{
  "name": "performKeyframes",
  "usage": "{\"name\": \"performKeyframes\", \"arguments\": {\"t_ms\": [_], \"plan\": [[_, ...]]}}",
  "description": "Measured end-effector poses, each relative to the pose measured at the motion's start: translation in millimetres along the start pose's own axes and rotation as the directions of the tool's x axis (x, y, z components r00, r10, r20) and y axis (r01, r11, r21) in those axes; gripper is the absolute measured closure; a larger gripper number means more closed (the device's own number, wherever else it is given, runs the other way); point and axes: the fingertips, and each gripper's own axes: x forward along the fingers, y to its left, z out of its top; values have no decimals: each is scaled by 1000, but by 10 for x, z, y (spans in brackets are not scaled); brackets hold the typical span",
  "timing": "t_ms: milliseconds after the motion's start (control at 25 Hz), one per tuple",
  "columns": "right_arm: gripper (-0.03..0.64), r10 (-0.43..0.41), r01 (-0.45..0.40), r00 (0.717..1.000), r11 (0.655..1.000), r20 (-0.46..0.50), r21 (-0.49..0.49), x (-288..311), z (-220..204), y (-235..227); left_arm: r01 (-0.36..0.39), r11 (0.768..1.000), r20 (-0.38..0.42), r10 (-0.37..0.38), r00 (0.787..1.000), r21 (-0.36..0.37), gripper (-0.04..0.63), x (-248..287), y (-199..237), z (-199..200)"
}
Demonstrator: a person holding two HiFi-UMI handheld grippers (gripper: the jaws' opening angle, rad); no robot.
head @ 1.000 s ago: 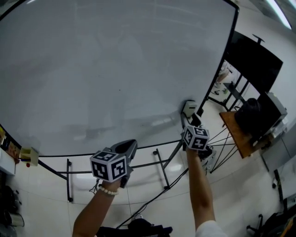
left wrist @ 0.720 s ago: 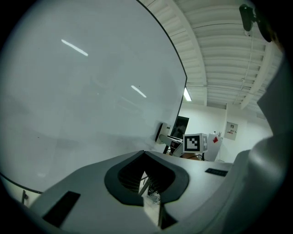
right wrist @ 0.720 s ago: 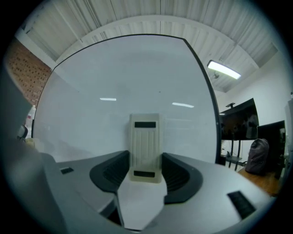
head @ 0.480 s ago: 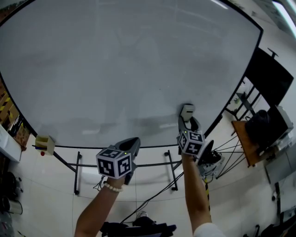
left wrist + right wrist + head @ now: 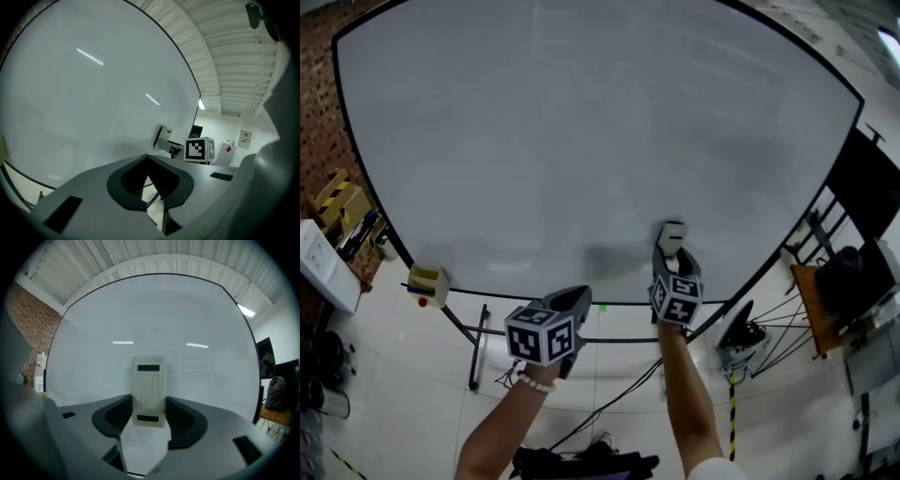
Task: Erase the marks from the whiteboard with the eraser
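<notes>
Whiteboard (image 5: 581, 141) on black stand (image 5: 476, 342), fills most of head view. Surface pale grey. Faint darker smudge (image 5: 605, 255) low on board, just left of eraser. One small dark dot (image 5: 155, 330) shows higher up in right gripper view.

R gripper (image 5: 672, 251): raised to lower part of board, right of centre. Jaws pinch the eraser (image 5: 673, 234) by its two long sides. Right gripper view confirms this: eraser (image 5: 149, 390) is beige and ribbed with a dark slot at each end, standing upright between the pads, top half projecting past the jaw tips. Left gripper view shows eraser (image 5: 163, 138) end-on against the board; contact looks made, but can't be fully certain. R marker cube (image 5: 677, 298) sits below the jaws, approx. level with board's bottom edge.

L gripper (image 5: 574, 298): held below board's bottom edge, apart from surface, left of R gripper. Jaw tips pressed together, nothing between them (image 5: 147, 159). L marker cube (image 5: 542, 336) faces camera. Bead bracelet (image 5: 534, 382) on L wrist.

Misc.: small yellowish box (image 5: 427, 279) at board's lower-left edge. Brick wall (image 5: 314, 141) at far left. Wooden table (image 5: 806, 300) to the right. Cable (image 5: 609, 403) trails over white floor.
</notes>
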Motion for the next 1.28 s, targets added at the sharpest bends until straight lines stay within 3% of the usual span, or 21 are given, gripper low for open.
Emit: {"name": "performKeyframes", "arguments": {"t_ms": [800, 1280], "plan": [[368, 28, -27, 1000, 999, -15, 32, 180, 106, 2609, -103, 993, 45, 105, 993, -50, 604, -1755, 1579, 285], [368, 100, -100, 995, 995, -15, 22, 292, 155, 3988, -158, 983, 83, 166, 983, -96, 604, -2605, 2384, 459]]}}
